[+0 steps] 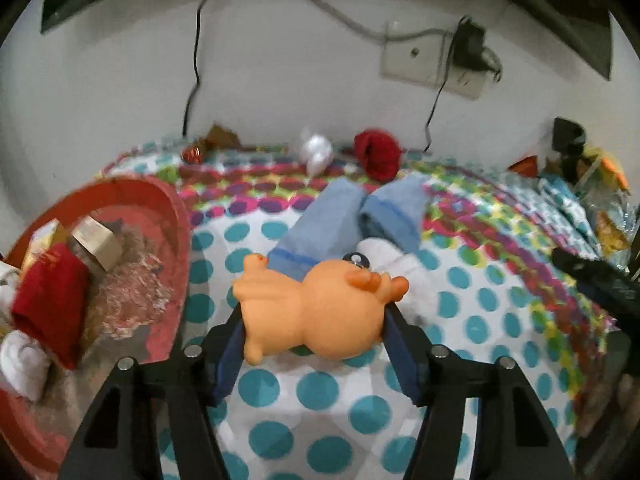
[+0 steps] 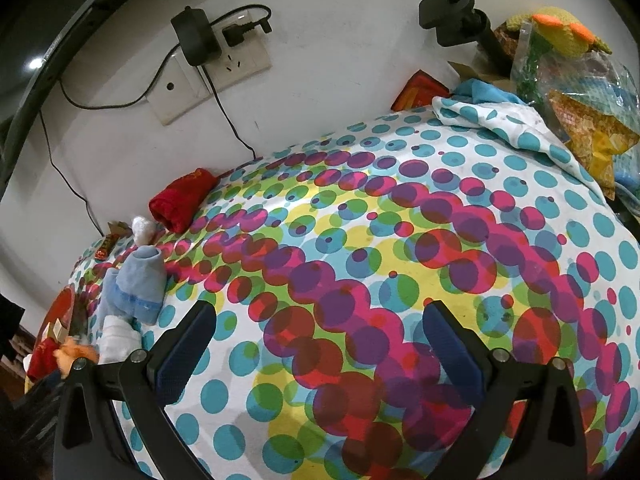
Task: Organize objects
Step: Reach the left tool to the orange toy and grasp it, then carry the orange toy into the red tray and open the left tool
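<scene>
My left gripper is shut on an orange rubber toy animal and holds it above the dotted bed cover, just right of a red basket. The basket holds a red cloth, a white sock roll and small boxes. Blue socks and a white sock lie behind the toy. My right gripper is open and empty over the middle of the cover. The toy shows at the far left of the right wrist view.
A red cloth and a white ball of fabric lie by the wall; they also show in the right wrist view, the cloth and the ball. Bags and a yellow knitted toy pile at the right. Wall sockets with cables.
</scene>
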